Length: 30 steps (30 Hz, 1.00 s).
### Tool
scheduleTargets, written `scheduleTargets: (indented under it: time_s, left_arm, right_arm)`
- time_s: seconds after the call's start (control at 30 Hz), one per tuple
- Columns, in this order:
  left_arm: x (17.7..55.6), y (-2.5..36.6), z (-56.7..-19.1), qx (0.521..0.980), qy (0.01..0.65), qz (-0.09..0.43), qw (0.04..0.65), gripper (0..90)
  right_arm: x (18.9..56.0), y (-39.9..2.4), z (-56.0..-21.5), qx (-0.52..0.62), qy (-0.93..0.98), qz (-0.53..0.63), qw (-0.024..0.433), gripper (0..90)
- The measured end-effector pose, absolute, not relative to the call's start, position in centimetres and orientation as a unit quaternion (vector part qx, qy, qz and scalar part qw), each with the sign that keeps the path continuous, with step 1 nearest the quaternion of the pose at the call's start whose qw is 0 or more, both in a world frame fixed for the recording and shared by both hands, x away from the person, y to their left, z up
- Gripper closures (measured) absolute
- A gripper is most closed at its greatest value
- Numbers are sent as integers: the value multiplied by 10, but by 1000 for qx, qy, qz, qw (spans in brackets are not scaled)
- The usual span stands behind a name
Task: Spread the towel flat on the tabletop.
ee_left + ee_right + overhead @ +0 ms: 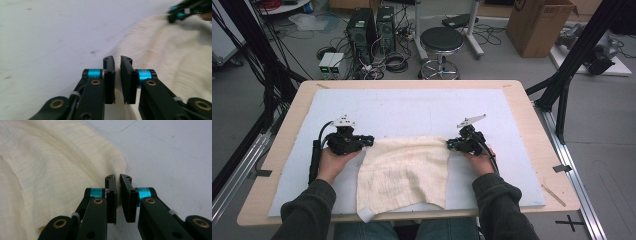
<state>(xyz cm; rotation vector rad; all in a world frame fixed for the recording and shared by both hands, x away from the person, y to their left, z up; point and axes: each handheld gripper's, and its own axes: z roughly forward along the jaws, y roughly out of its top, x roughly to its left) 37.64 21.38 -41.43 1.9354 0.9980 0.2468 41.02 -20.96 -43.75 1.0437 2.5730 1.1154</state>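
cloth: cream, lying flat on the table
left tool: pinched onto cloth's far left corner
right tool: pinched onto its far right corner

No readable txt, labels, brands or nos. anywhere: table, cloth, boxes, PCs all too small/blurred.

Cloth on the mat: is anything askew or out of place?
Yes. The cream cloth lies skewed, and its near-left corner hangs past the blue mat, curled over the table's front edge. No damage shows.
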Motion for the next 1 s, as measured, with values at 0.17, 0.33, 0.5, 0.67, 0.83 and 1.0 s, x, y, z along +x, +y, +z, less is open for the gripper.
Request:
scheduleTargets:
  time_s: [0.17, 0.33, 0.5, 0.67, 0.83, 1.0]
  left_arm:
    - [388, 214, -426, 769, 438, 100, 454, 838]
    - [389, 209, -427, 770, 426, 76, 469, 850]
    - [373, 195, -419, 809, 362, 53, 460, 867]
    - [345, 171, -415, 853, 291, 43, 432, 867]
    - [336, 155, -429, 880, 269, 22, 390, 863]
    - [341, 155, -433, 870, 285, 6, 402, 719]
  right_arm:
    - [411, -211, -438, 346, 858, 372, 73, 839]
    - [410, -217, -436, 350, 857, 370, 78, 840]
    - [407, -227, -430, 354, 850, 380, 83, 841]
    - [403, -231, -425, 348, 851, 381, 93, 841]
    - [398, -230, -425, 345, 856, 374, 97, 841]
    - [398, -231, -431, 348, 856, 370, 93, 840]
